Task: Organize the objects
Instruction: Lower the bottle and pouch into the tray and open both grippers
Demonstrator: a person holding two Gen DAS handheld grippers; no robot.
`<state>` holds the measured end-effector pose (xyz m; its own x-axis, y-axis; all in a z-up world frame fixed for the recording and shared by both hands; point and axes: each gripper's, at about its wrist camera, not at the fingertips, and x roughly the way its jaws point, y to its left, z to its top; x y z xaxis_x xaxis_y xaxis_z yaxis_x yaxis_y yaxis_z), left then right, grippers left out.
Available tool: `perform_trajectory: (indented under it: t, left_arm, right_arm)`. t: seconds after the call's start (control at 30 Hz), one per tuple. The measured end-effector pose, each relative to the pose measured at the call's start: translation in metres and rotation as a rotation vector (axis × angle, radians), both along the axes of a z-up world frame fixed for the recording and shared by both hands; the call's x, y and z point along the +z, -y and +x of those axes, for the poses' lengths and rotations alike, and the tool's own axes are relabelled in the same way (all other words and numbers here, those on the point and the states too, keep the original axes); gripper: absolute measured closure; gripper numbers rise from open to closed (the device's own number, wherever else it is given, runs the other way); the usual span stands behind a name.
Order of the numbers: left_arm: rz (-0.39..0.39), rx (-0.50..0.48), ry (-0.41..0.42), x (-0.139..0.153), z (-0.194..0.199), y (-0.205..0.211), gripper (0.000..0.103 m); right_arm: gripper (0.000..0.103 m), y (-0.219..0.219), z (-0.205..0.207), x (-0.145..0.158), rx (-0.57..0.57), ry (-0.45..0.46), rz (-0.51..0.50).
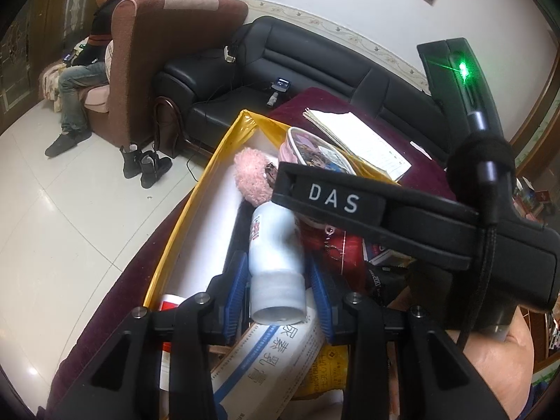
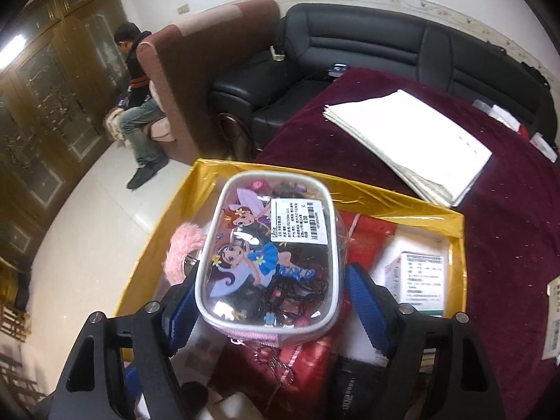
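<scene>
A yellow-lined box [image 2: 164,217] on the maroon table holds several items. My left gripper [image 1: 277,266] is shut on a white bottle [image 1: 273,245] with red lettering, held cap end towards the camera over the box [image 1: 196,217]. My right gripper [image 2: 273,301] stands open around a clear cartoon-printed pouch [image 2: 269,252] with a price label. The pouch lies on red packets [image 2: 367,241], with a small gap at the right pad. In the left wrist view the pouch [image 1: 311,150] shows beyond the right gripper's black finger [image 1: 332,197]. A pink fluffy item [image 2: 182,248] lies beside the pouch.
A stack of papers [image 2: 409,143] lies on the maroon cloth [image 2: 507,245] behind the box. A white medicine carton [image 2: 420,280] and a long cream carton [image 1: 273,357] are in the box. A black sofa [image 2: 350,45] and a person on a brown armchair [image 2: 140,105] are beyond.
</scene>
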<state>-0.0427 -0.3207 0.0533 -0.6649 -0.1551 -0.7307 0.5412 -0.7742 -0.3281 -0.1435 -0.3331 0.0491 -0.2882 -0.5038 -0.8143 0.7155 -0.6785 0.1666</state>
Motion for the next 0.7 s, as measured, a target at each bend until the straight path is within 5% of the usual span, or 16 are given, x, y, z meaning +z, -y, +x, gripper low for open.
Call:
perform_trajectory:
  t: [0.4, 0.7]
  left_arm:
    - [0.011, 0.016, -0.048, 0.008, 0.009, 0.001, 0.042]
    - [-0.013, 0.002, -0.075, 0.017, 0.012, -0.004, 0.037]
  right_arm:
    - [0.015, -0.012, 0.006, 0.011, -0.006, 0.069, -0.078]
    - [0.015, -0.026, 0.012, 0.018, 0.021, 0.149, -0.186]
